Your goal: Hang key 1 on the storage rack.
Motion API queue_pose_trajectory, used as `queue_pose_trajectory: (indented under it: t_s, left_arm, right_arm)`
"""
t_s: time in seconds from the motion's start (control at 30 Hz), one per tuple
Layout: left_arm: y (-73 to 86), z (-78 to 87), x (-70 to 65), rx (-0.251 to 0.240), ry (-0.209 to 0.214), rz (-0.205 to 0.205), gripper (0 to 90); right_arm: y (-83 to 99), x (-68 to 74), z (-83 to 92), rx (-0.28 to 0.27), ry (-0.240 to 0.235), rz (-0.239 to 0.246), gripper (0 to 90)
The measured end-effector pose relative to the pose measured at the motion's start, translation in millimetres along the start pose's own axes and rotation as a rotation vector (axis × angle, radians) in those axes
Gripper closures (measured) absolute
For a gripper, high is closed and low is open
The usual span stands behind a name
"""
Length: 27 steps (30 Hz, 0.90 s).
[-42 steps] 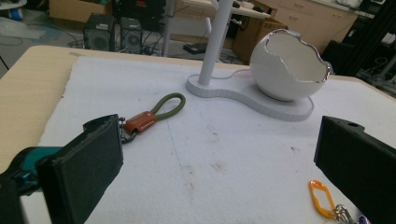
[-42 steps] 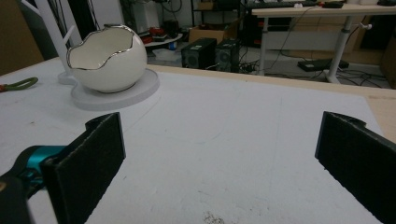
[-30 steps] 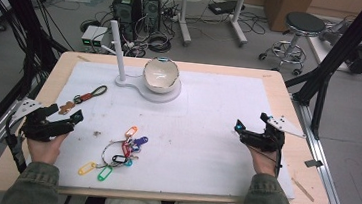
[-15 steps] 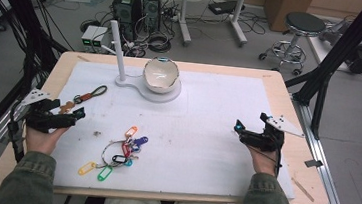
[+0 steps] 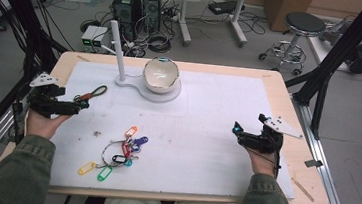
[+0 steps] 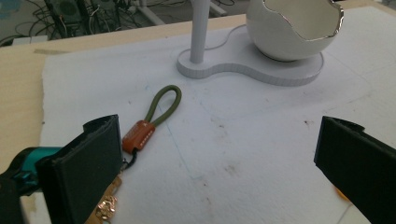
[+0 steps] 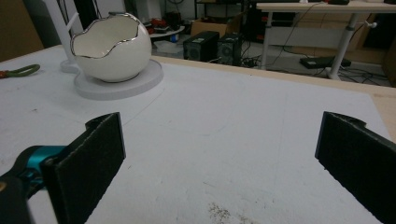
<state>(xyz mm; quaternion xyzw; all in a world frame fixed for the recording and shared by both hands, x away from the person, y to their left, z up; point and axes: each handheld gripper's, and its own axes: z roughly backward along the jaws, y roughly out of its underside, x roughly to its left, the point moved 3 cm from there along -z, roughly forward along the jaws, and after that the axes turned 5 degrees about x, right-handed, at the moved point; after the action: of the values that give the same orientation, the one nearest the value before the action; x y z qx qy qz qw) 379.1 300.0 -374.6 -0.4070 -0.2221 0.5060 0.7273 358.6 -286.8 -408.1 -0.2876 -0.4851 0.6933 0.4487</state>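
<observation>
Cables, two computer towers (image 5: 137, 7) and a round stool (image 5: 304, 24) crowd the floor beyond a wooden table (image 5: 298, 118) covered by a white mat (image 5: 207, 124), seen from the high view. At the far middle of the mat sits a white egg-shaped bowl (image 5: 161, 75) with a jagged silver rim, on a flat white base that also carries a thin upright post (image 5: 117, 50). Near the front left lies a bunch of coloured key tags (image 5: 119, 152) on a ring, well apart from both my hands. I hold my left gripper (image 5: 75, 105) at the mat's left edge, its tip close to a green loop strap (image 5: 95, 93) with an orange tab. My right gripper (image 5: 238, 132) hangs over the mat's right side, with bare mat in front of it

From the left gripper view, my two black jaws stand wide apart with nothing between them. The green loop strap (image 6: 156, 109) lies on the mat just beside the left jaw, and a gold clasp (image 6: 106, 205) shows below that jaw. Farther off stand the post (image 6: 200, 28) and the bowl (image 6: 294, 28) on their shared base

From the right gripper view, my jaws are likewise spread wide and empty above bare mat (image 7: 233, 140). The bowl (image 7: 112, 46) sits at the upper left, and the strap's green end (image 7: 21, 71) peeks in at the left edge
</observation>
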Motion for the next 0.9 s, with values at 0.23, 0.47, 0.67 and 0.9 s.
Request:
queue_pose_trajectory:
  t_s: [0.23,0.47,0.67,0.9]
  left_arm:
    - [-8.5,-7.8,16.3,0.026,0.009,0.022,1.7]
    - [-17.8,-14.8,25.5,0.041,0.040,0.052,1.7]
    - [-25.3,-20.9,32.5,0.066,0.037,0.050,1.7]
    - [-24.2,-38.2,44.1,0.067,0.037,0.083,2.3]
  right_arm:
    - [0.2,-1.8,0.4,-0.003,-0.002,-0.006,0.7]
    - [0.7,-1.7,0.5,-0.001,-0.001,-0.005,0.7]
    - [2.0,-2.4,1.1,0.000,0.002,-0.007,0.7]
    - [2.4,-4.5,2.5,-0.001,0.008,-0.007,0.7]
